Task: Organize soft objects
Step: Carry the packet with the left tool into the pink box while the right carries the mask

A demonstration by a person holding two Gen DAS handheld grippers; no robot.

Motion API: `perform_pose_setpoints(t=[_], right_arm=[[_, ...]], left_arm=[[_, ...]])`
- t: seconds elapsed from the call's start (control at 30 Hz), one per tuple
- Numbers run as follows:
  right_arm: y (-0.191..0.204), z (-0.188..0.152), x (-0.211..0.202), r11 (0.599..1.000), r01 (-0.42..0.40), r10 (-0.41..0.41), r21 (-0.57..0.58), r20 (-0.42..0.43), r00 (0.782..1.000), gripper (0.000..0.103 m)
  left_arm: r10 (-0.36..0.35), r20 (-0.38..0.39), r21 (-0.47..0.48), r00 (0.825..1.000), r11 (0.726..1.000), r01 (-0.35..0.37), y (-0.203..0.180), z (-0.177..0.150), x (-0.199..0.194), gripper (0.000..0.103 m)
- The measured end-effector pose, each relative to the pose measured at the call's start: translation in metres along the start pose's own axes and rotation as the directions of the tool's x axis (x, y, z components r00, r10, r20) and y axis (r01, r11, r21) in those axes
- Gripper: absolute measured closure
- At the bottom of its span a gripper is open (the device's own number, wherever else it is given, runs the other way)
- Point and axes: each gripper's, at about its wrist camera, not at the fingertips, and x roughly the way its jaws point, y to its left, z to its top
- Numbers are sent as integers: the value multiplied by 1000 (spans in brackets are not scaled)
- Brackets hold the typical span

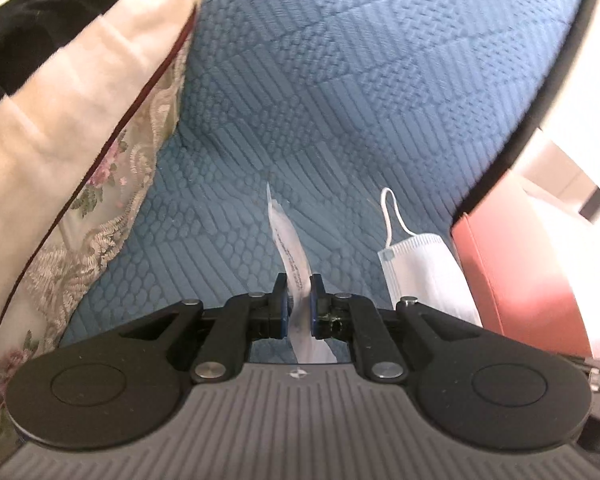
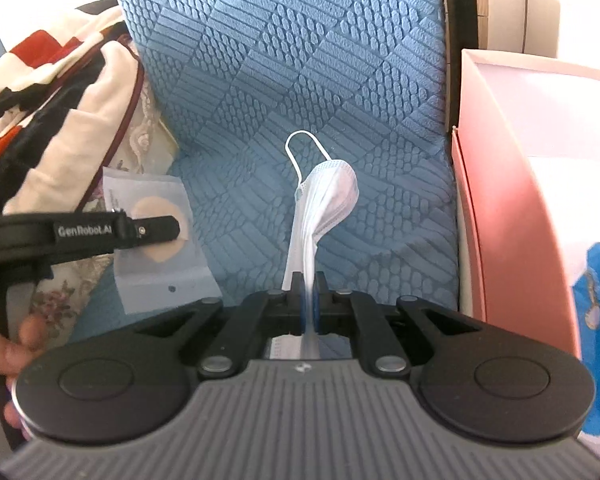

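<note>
Left hand-held gripper (image 1: 299,300) clamps one sachet (image 1: 288,240); right hand-held gripper (image 2: 309,300) clamps one mask (image 2: 324,200).

Right gripper (image 2: 309,280) closed on a white face mask (image 2: 328,204), ear loop (image 2: 304,146) uppermost, over blue textured cushion (image 2: 284,60). Left gripper (image 2: 156,230) pinches a clear sachet (image 2: 160,248) with a beige round pad. Pink box (image 2: 500,200) at right.

Bright daylight enters from the right, washing out the pink box (image 2: 500,184) and upper right corners, while fisheye bending curves the edges and the cream blanket (image 1: 72,80) at left smears with blur.
</note>
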Motion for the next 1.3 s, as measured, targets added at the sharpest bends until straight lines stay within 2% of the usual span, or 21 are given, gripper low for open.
perform_pose_setpoints(t=[0.2,0.3,0.47,0.63,0.7,0.77,0.87,1.03,1.17,1.3], right_arm=[[4,-9,-19,1000,-3,3,-12,11,1000,96],[6,-14,-26,1000,9,-9,-21,13,1000,96],[9,-26,-36,1000,21,-20,-22,13,1000,96],[12,-36,-48,999,30,-30,-18,17,999,96],[13,-39,-56,998,53,-53,-18,38,998,96],[16,-42,-64,995,95,-93,-39,51,994,96],[17,-46,-74,993,112,-109,-44,58,992,96],[10,-54,-86,997,77,-78,13,30,997,96],[9,-54,-98,997,67,-68,23,39,997,96],[4,-51,-118,996,74,-76,40,57,995,96]], left_arm=[[-24,7,69,1000,997,23,-19,-17,-19,91],[-10,8,106,1000,994,9,-27,-24,-25,91],[-17,-7,113,1000,993,18,-34,-37,-34,91],[-47,-21,98,999,994,49,-36,-49,-42,91],[-34,-17,107,999,994,36,-39,-54,-46,91],[-58,-23,98,998,993,60,-38,-56,-50,91],[-79,-23,88,997,993,81,-40,-57,-57,91],[-109,-52,71,993,991,113,-48,-64,-66,91],[-131,-58,63,990,989,135,-61,-68,-81,91],[-183,-56,32,982,982,185,-75,-64,-97,91]])
